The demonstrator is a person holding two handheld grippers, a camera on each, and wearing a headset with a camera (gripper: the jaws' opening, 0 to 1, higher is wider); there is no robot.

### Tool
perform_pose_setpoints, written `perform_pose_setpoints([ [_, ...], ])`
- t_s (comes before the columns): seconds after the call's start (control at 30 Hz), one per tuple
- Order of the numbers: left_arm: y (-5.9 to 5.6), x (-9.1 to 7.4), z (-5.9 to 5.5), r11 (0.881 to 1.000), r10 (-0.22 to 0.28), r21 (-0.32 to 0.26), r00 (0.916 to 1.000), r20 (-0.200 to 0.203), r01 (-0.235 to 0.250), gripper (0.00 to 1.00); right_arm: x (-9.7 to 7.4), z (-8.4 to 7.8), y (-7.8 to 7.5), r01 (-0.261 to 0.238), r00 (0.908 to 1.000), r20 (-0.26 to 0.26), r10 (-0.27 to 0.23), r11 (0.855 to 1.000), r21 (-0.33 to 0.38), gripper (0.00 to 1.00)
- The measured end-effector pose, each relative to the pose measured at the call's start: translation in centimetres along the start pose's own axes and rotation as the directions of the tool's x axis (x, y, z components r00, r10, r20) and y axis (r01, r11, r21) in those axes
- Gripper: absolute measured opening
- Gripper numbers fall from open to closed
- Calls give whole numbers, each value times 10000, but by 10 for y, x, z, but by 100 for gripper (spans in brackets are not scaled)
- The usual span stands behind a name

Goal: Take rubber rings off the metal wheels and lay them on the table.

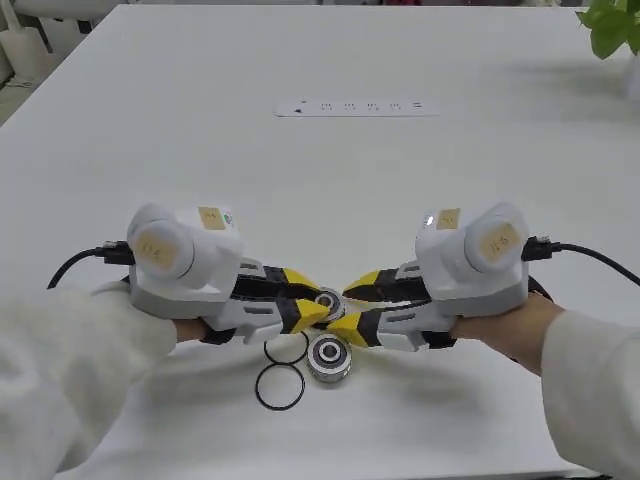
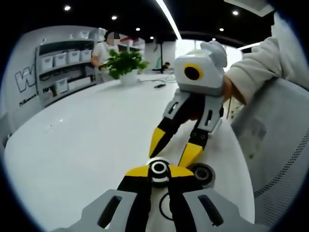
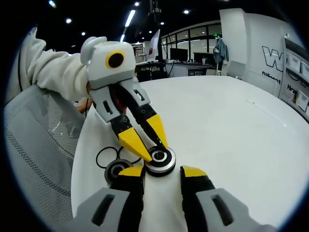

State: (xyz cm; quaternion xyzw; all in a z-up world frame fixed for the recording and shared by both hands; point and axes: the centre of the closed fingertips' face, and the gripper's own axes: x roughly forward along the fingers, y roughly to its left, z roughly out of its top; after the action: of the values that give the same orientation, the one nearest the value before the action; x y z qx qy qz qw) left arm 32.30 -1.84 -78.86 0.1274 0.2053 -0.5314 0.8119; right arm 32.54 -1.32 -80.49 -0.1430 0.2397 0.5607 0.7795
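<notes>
Left gripper [image 2: 158, 174]: jaws closed on a metal wheel [image 3: 161, 159], held just above the table [image 1: 320, 180]. Right gripper [image 3: 161, 172]: jaws open, one tip either side of that wheel, gripping nothing.

Progress: looks about midway. Two rubber rings are already off and lying flat, one [image 1: 283, 362] right under the left gripper's jaws, the other [image 1: 258, 388] just beside it, nearer the person. A second wheel [image 1: 328, 358] sits on the table below the jaw tips, next to the rings. Its rim looks dark, so it probably still has its rubber on. Can't tell whether the held wheel still has any.

Room: work is near the table's front edge, so lay rings forward, not back. Wide bare top ahead. Power strip [image 1: 355, 107] and plant [image 1: 612, 25] are well clear.
</notes>
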Motion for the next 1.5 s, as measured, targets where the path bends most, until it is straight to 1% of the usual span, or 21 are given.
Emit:
perform_pose_setpoints([
  [0.07,0,0,0,10000,12,4,10000,6,-12,13,0,-1,1,-83,10000,-16,83,10000,-36,25],
  [0.1,0,0,0,10000,13,2,10000,8,-13,13,0,-1,4,-228,9997,39,227,9997,15,23],
  [0.3,1,0,0,10000,18,-1,10000,12,-18,13,-2,-1,4,-283,9996,-47,283,9996,-99,19],
  [0.37,1,0,0,10000,18,1,10000,12,-18,13,-4,-1,2,-342,9994,-101,341,9994,-5,18],
  [0.43,2,0,-1,10000,41,-3,10000,7,-41,13,-6,-3,2,-360,9992,-143,361,9993,45,13],
  [0.47,2,0,-1,10000,66,-5,10000,-1,-66,13,-7,-7,-3,-196,9990,-397,189,9997,-167,6],
  [0.5,3,0,-1,10000,66,-27,10000,4,-66,13,-8,-5,-3,-161,9997,-160,162,9998,105,1],
  [0.53,3,0,-1,10000,70,-40,10000,8,-70,13,-8,-5,-3,-237,9996,-155,242,9993,281,1],
  [0.63,3,-1,-1,9999,86,-63,10000,1,-86,13,-8,-5,-1,-195,9996,-204,197,9998,76,1],
  [0.73,3,-1,-1,9999,97,-62,10000,-3,-97,13,-9,-5,-2,-166,9996,-227,171,9996,220,0],
  [0.93,4,-1,-2,10000,90,6,10000,-10,-90,13,-11,-5,-4,-86,9995,-299,115,9954,959,0],
  [1.0,4,-1,-2,10000,89,7,10000,-10,-89,13,-12,-5,-5,-73,9995,-286,122,9865,1638,0],
  [1.1,4,-1,-2,10000,83,13,10000,-10,-83,13,-14,-4,-7,-80,9996,-239,128,9813,1925,0],
  [1.13,4,-1,-2,10000,77,10,10000,-8,-77,13,-14,-5,-7,-77,9996,-265,137,9760,2178,0],
  [1.2,3,0,-2,10000,68,17,10000,-10,-68,13,-15,-5,-7,-58,9993,-327,162,9550,2966,0],
  [1.23,3,0,-2,10000,63,15,10000,-9,-63,13,-15,-6,-7,-43,9992,-354,179,9360,3520,0],
  [1.3,3,0,-2,10000,51,23,10000,-9,-51,13,-16,-6,-11,-6,9995,-285,132,9162,4008,0],
  [1.33,3,0,-2,10000,47,21,10000,-6,-47,13,-17,-6,-11,-5,9996,-252,116,9164,4004,0],
  [1.4,3,1,-2,10000,38,25,10000,-4,-38,13,-17,-4,-12,-51,9998,-145,131,8916,4528,0],
  [1.47,3,1,-2,10000,39,36,10000,-3,-39,13,-18,-3,-12,-129,9999,-27,161,8771,4802,0],
  [1.5,3,1,-2,10000,39,37,10000,-2,-39,13,-19,-2,-11,-195,9998,49,197,8635,5040,0],
])
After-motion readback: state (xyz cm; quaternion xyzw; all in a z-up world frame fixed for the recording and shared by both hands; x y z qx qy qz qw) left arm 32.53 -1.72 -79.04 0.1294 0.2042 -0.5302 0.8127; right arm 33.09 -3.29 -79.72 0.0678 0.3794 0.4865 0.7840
